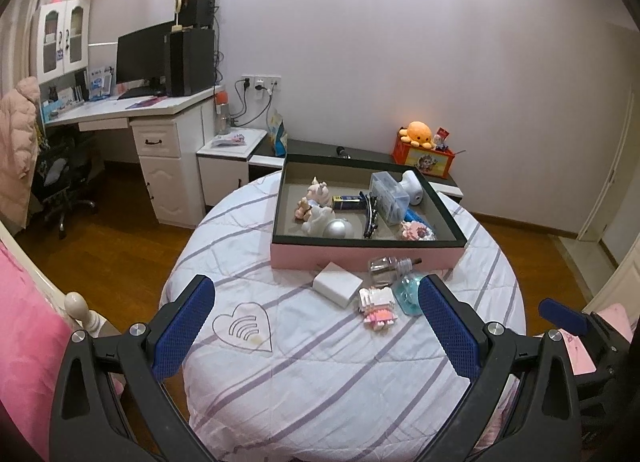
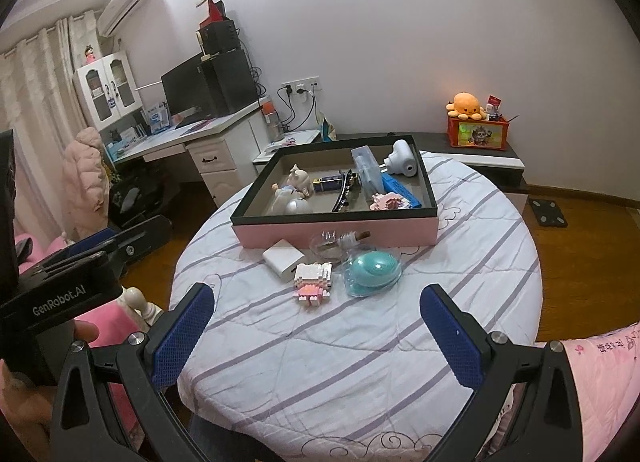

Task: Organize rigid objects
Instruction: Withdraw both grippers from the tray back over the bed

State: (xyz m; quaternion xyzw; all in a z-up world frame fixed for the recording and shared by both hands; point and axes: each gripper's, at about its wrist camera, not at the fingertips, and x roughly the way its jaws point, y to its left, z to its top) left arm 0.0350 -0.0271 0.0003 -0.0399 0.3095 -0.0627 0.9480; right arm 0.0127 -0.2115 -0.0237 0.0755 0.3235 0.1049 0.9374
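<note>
A pink box (image 1: 360, 256) (image 2: 340, 228) with a dark rim sits on the round quilted table and holds several small items: figurines, a hair clip, a clear case, a white plug device. In front of it lie a white charger block (image 1: 338, 282) (image 2: 282, 258), a glass bottle (image 1: 390, 264) (image 2: 334, 242), a pink-and-white brick figure (image 1: 378, 306) (image 2: 314, 280) and a teal heart-shaped case (image 1: 408, 292) (image 2: 372, 272). My left gripper (image 1: 316, 326) hovers open over the near side of the table. My right gripper (image 2: 316, 332) is open too, nothing between its fingers.
The striped quilt (image 1: 320, 382) covers the round table, with wood floor around it. A white desk (image 1: 160, 110) with monitor stands at left, a low cabinet behind the box carries an orange toy box (image 1: 424, 156). Pink bedding lies at the left and right edges.
</note>
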